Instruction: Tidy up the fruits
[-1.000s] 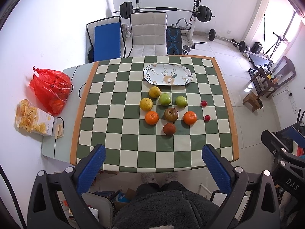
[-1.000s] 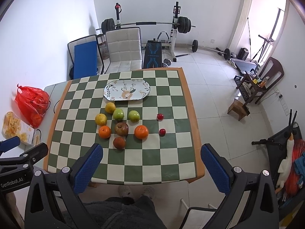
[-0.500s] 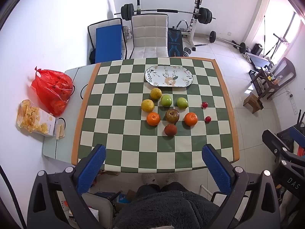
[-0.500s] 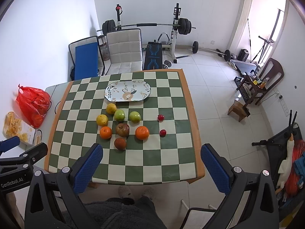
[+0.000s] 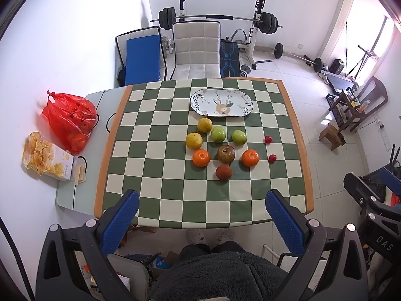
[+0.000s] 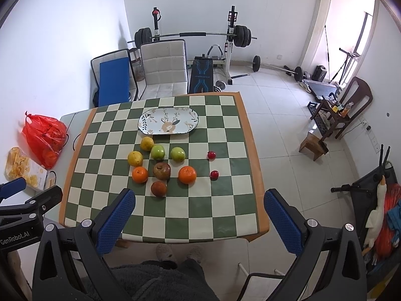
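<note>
Both cameras edge slightly closer; the left gripper point(image 5: 201, 215) and right gripper point(image 6: 199, 217) hang wide, empty. Approach the brown fruit point(image 5: 223, 172) (perhaps an apple) squarely, nearest the table's front edge.

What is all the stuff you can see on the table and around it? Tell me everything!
Plate: one, white, patterned, far side of checkered table.
Yellow fruits: two, nearest the plate, left.
Green apples: two, middle.
Oranges: two.
Brown fruits: two, middle and nearest.
Small red fruits: two, right.
Red bag: one, left side table.
Chip box: one, beside the bag.
Chairs: two, behind the table.
Barbell rack: one, by the back wall.
Left gripper, right gripper: blue fingers, open.
</note>
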Motion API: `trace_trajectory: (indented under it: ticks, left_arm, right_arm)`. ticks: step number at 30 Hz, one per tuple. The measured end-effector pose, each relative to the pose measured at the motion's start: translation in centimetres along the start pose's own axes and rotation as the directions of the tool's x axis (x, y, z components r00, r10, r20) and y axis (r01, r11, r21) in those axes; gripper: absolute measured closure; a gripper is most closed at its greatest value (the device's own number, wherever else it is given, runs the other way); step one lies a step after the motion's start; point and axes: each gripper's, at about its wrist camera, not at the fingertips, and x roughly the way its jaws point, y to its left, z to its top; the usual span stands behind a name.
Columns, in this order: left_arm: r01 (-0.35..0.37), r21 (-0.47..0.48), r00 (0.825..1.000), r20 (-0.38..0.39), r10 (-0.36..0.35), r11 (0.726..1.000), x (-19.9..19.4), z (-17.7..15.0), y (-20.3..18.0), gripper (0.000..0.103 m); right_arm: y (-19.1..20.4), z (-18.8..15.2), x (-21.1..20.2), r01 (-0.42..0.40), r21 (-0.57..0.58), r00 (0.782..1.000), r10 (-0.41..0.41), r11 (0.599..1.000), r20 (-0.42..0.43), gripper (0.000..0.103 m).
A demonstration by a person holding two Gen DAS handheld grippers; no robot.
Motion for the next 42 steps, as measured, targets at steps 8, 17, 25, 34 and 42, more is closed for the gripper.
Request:
trace_trajectory:
  ticks: [8,17,25,34,42]
  left_arm:
    - [0.000,0.000,1.000,0.004,0.000,1.000,-0.1,0.0,-0.1,0.000]
    - [0.000,0.002,1.000,0.005,0.000,1.000,-0.1,-0.1,-0.1,0.000]
    - [0.001,0.000,1.000,0.008,-0.001,1.000,-0.1,-0.3,-0.1,0.000]
    - [-0.042,-0.022,0.998,0.043,0.043,0.999,1.1,1.8,-0.1,0.000]
    - [-0.171,-0.066,0.985,-0.002,0.171,0.983,11.0,6.5,1.8,0.000]
  right_arm:
    - [0.0,-0.1,-0.1,-0.001,0.000,1.000,0.001,1.000,0.004,0.000]
    - [0.0,0.0,-0.2,-0.001,0.001,1.000,0.001,1.000,0.006,0.000]
    - [0.0,0.0,-0.3,-0.003,0.001,1.000,0.003,1.000,0.009,0.000]
    - [-0.4,1.2,1.3,-0.037,0.050,0.999,0.036,0.998,0.026,0.000]
    - [0.0,2.6,17.1,-0.122,0.105,0.985,0.133,0.987,-0.114,0.000]
